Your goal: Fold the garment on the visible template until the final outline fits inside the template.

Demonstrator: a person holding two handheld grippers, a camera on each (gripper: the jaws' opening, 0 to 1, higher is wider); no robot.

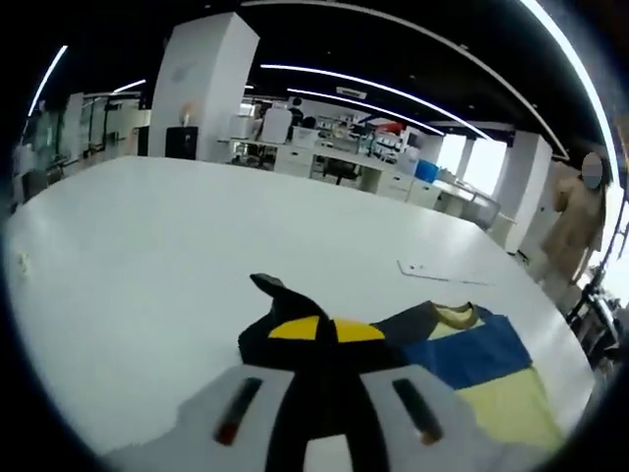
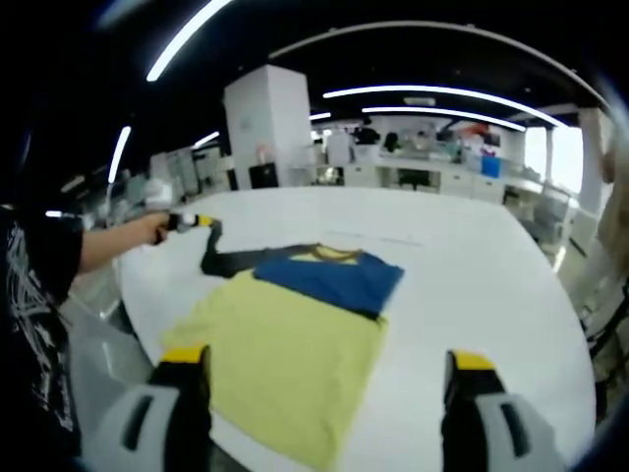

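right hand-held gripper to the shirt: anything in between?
Nothing visible. The right hand-held gripper hangs open over the near yellow hem of the yellow, blue and dark short-sleeved shirt lying flat on the white table. The left hand-held gripper is at the far dark sleeve, off that path.

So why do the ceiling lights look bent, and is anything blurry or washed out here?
The fisheye lens bends straight lines: in both views the ceiling lights curve. In the left gripper view the left gripper, shut on the dark sleeve, is soft and close. In the right gripper view the open right gripper is blurred, the shirt is sharper, and the white table glares, with bright windows.
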